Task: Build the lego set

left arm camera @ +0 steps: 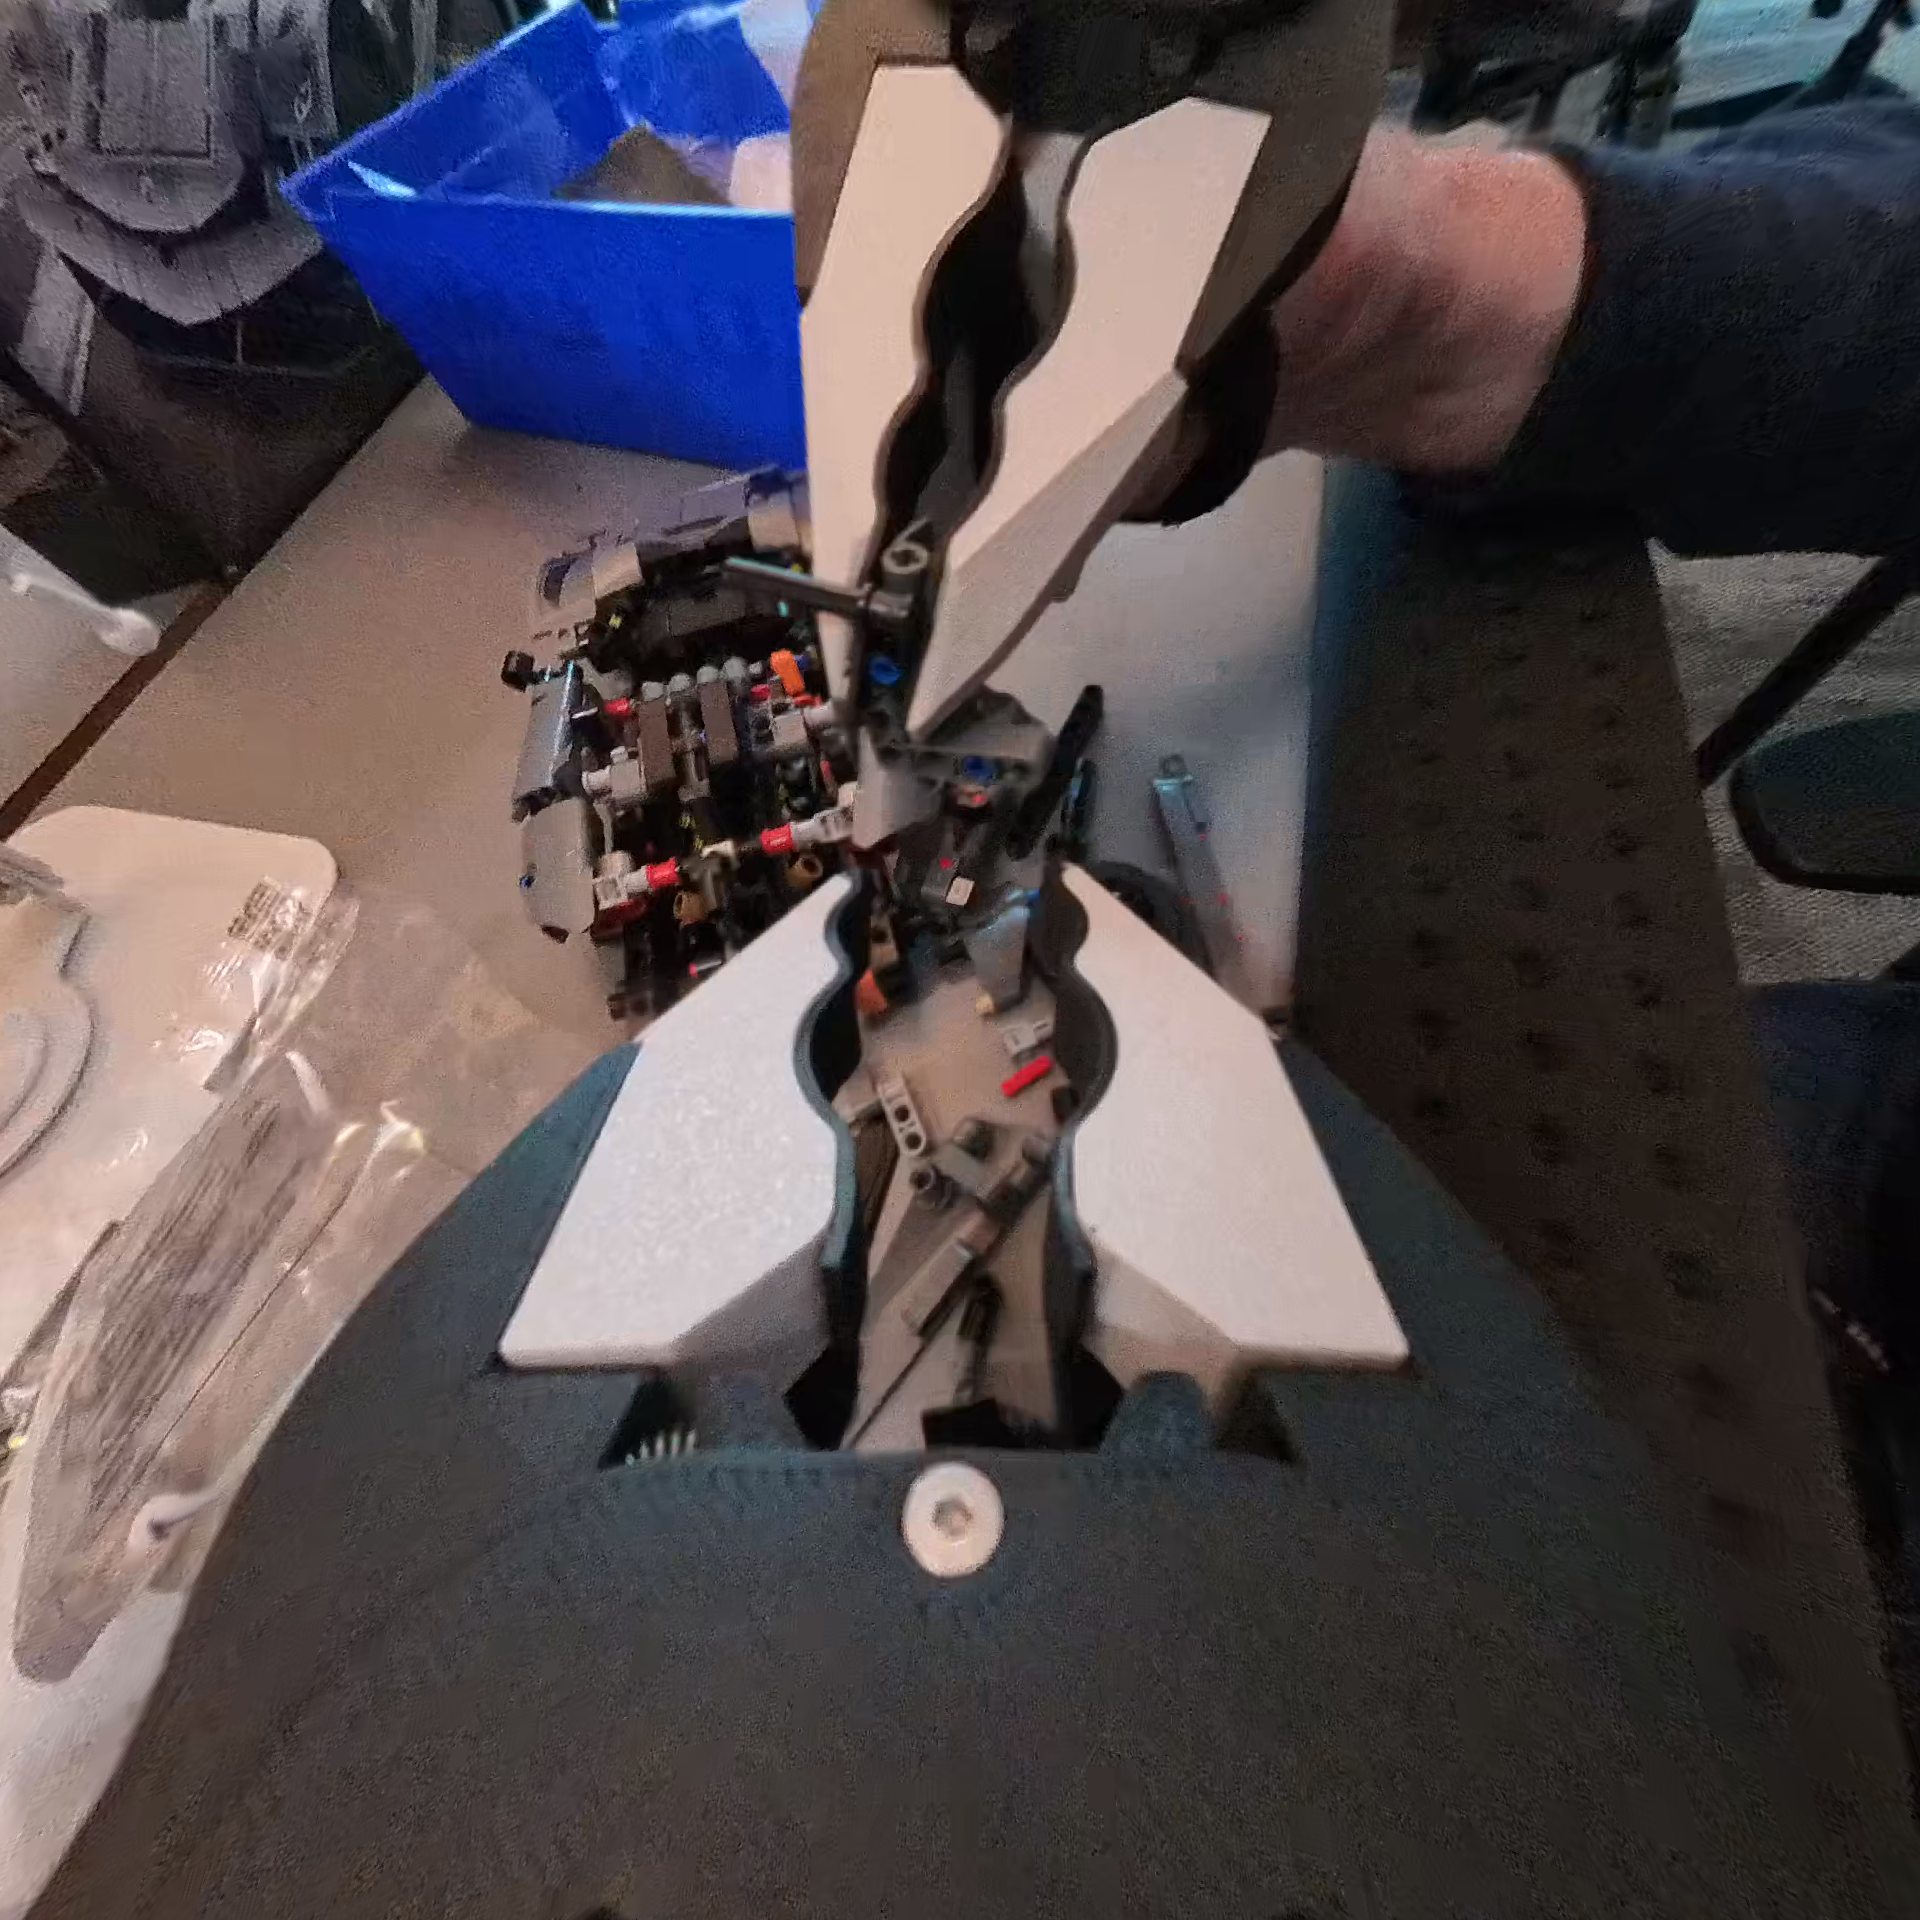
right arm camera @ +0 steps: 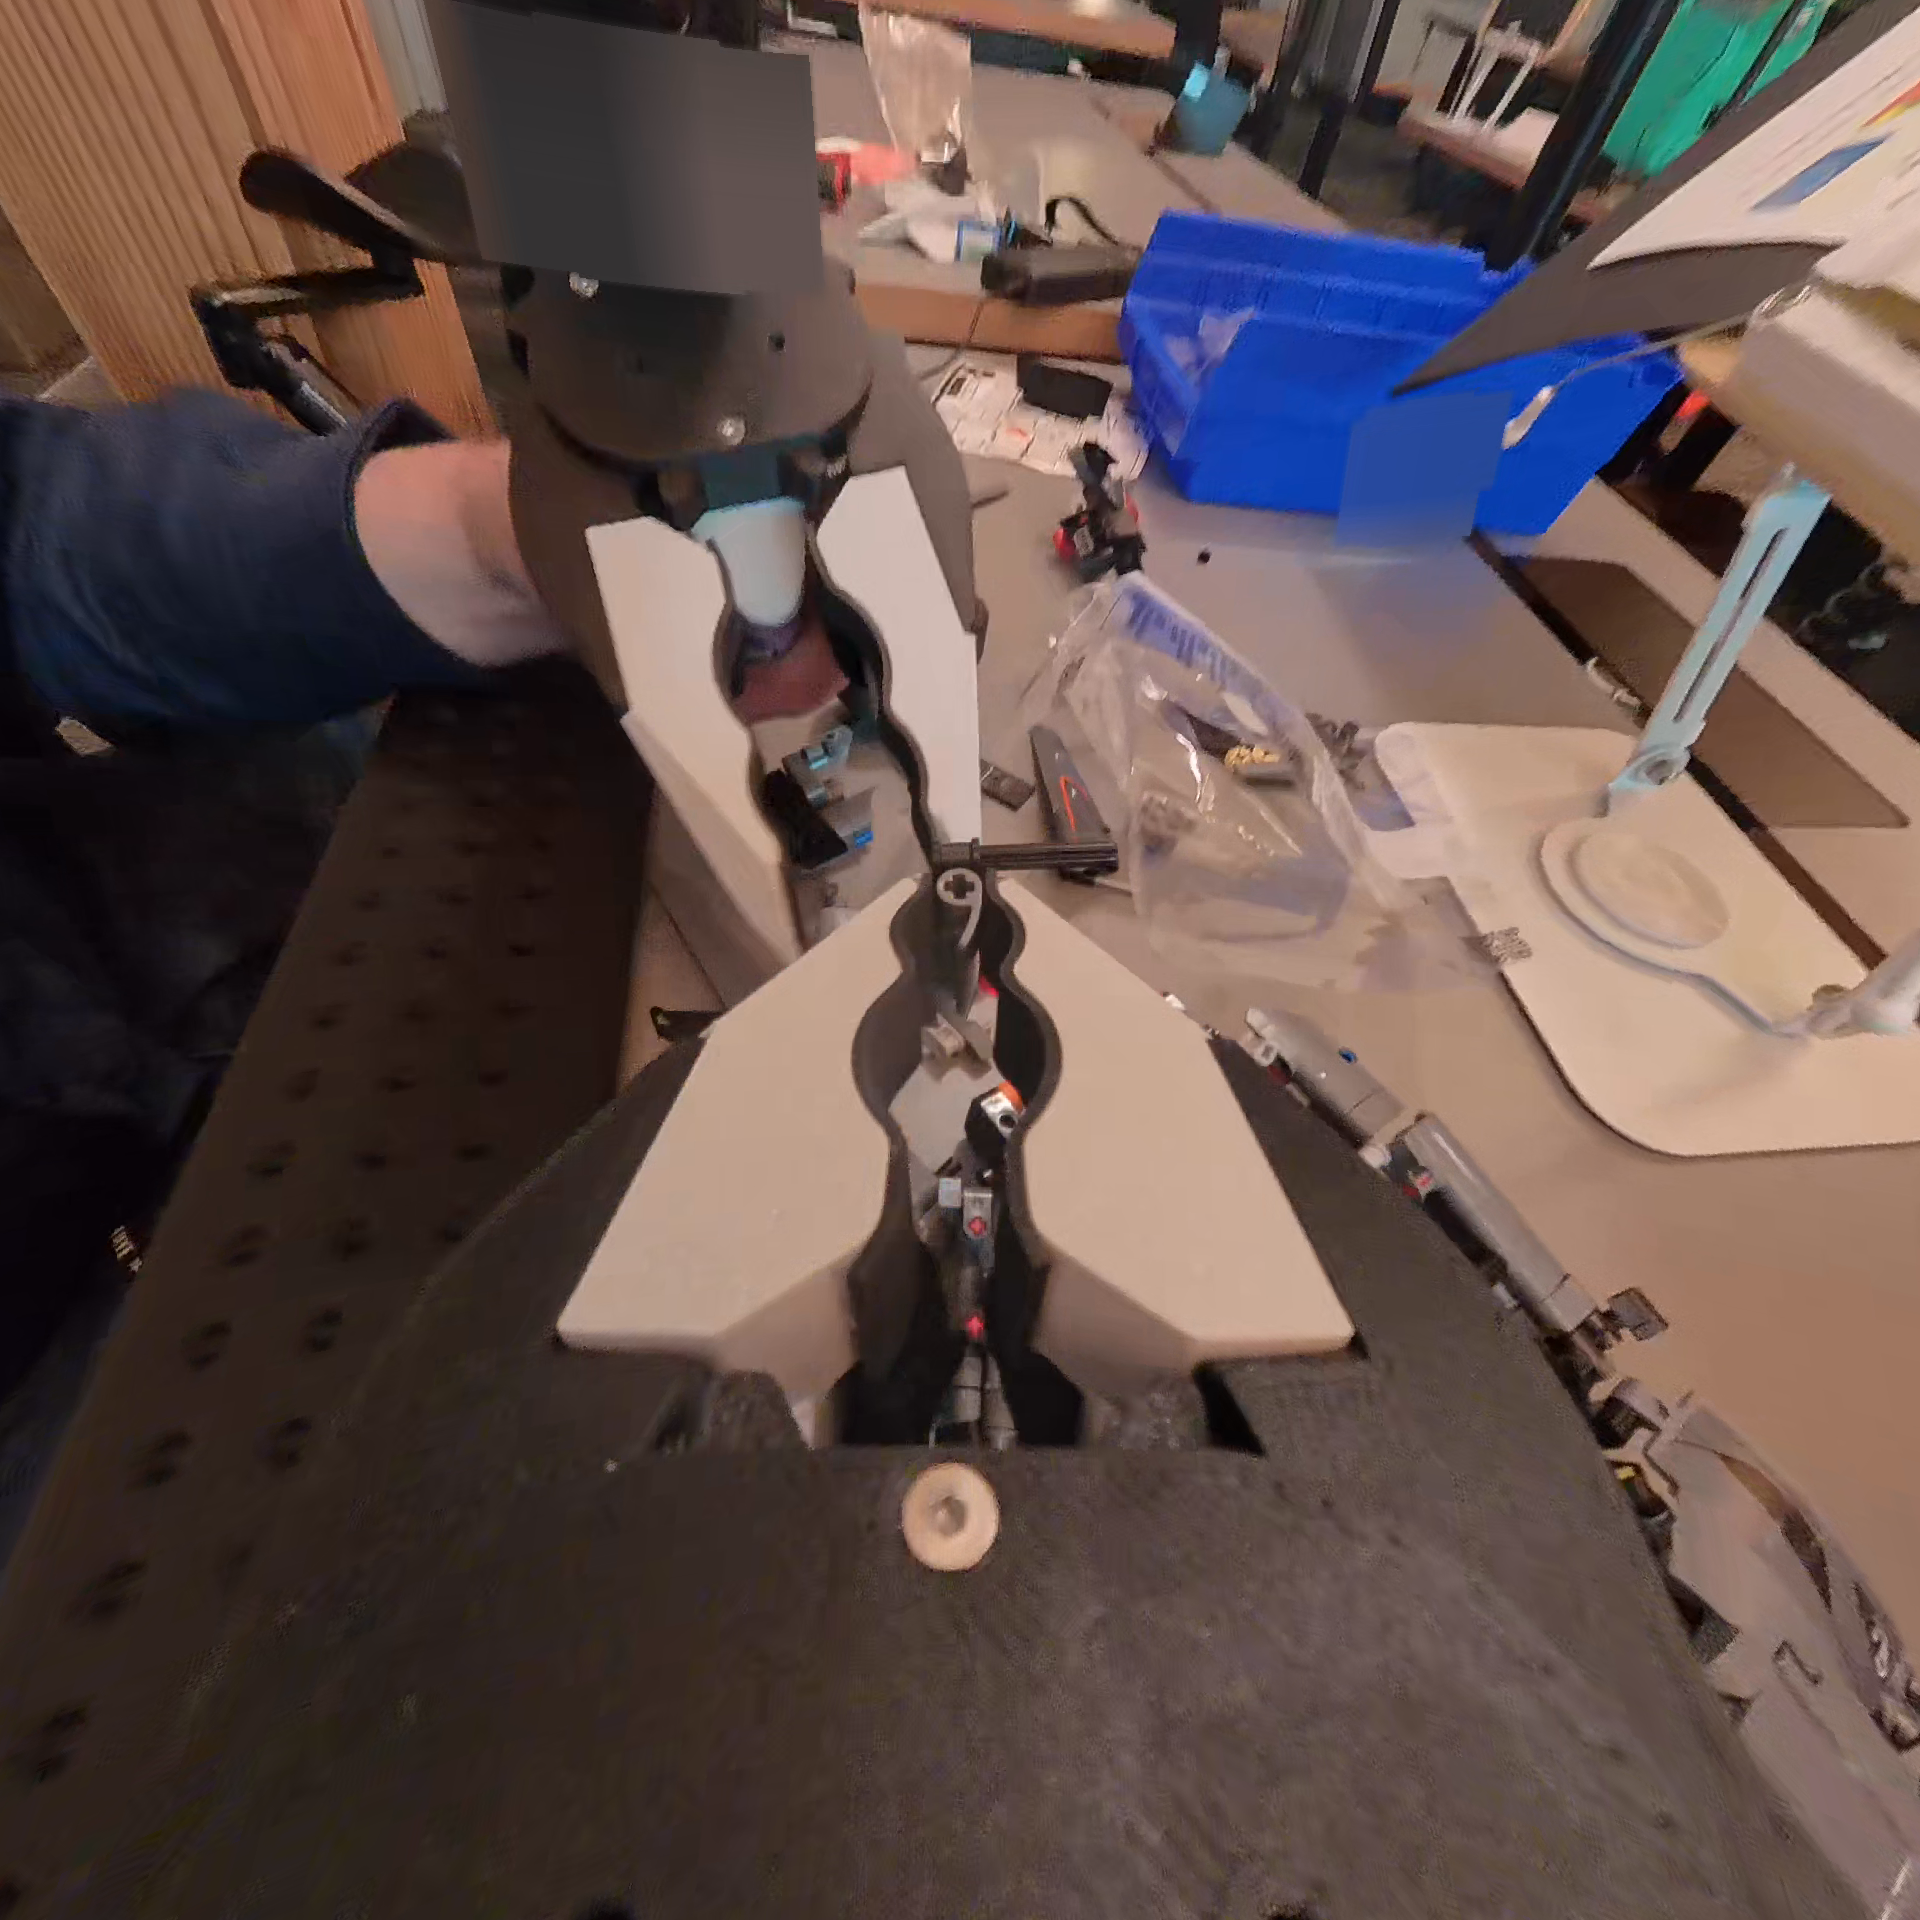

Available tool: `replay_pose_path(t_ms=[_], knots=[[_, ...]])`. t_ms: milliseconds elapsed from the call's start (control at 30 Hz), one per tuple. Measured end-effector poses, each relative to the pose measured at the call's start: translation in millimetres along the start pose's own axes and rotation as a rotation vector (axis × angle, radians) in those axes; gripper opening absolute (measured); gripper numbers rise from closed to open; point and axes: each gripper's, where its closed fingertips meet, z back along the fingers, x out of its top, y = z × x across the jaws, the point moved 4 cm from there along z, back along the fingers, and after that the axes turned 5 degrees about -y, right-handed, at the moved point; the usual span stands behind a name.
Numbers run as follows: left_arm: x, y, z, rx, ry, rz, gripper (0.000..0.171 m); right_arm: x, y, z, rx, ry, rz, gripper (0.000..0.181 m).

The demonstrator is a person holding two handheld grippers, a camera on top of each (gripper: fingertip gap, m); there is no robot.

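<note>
My left gripper (left arm camera: 961, 878) is closed around a small grey Lego sub-assembly (left arm camera: 966, 821) with red and blue pins, held above the table. My right gripper (right arm camera: 964, 883) is shut on a grey connector piece (right arm camera: 956, 891) with a black axle (right arm camera: 1049, 857) sticking out sideways. In the left wrist view the right gripper (left arm camera: 888, 717) comes down from above, its tips at the top of the sub-assembly. The left gripper's white fingers (right arm camera: 914, 644) show opposite in the right wrist view. The large, partly built model (left arm camera: 665, 769) stands on the table behind.
A blue bin (left arm camera: 582, 312) stands at the back of the table. Clear plastic bags (right arm camera: 1195, 748) and a white lamp base (right arm camera: 1662, 935) lie nearby. Loose pieces (left arm camera: 966, 1143) and a long grey part (left arm camera: 1195, 852) lie by the table's edge, beside a dark perforated surface (left arm camera: 1507, 935). My two grippers' fingertips are within a few centimetres of each other.
</note>
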Motion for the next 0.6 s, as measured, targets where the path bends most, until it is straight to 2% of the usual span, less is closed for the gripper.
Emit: replay_pose_path(t_ms=[167,300,433,533,600], knots=[[22,-12,-8,-0.140,-0.155,0.164,0.042,16,6,2,0.026,-0.129,0.033,0.004],[30,-7,-3,-0.212,-0.262,0.298,0.027,22,6,5,0.038,-0.193,0.016,0.005],[34,-9,-1,-0.230,-0.315,0.325,0.013,28,3,9,0.001,-0.231,0.033,0.004],[37,-11,-1,-0.160,-0.300,0.206,0.000,31,1,14,0.022,-0.267,-0.016,0.005],[43,-15,1,-0.183,-0.342,0.217,0.002,38,2,21,0.035,-0.333,-0.012,0.004]])
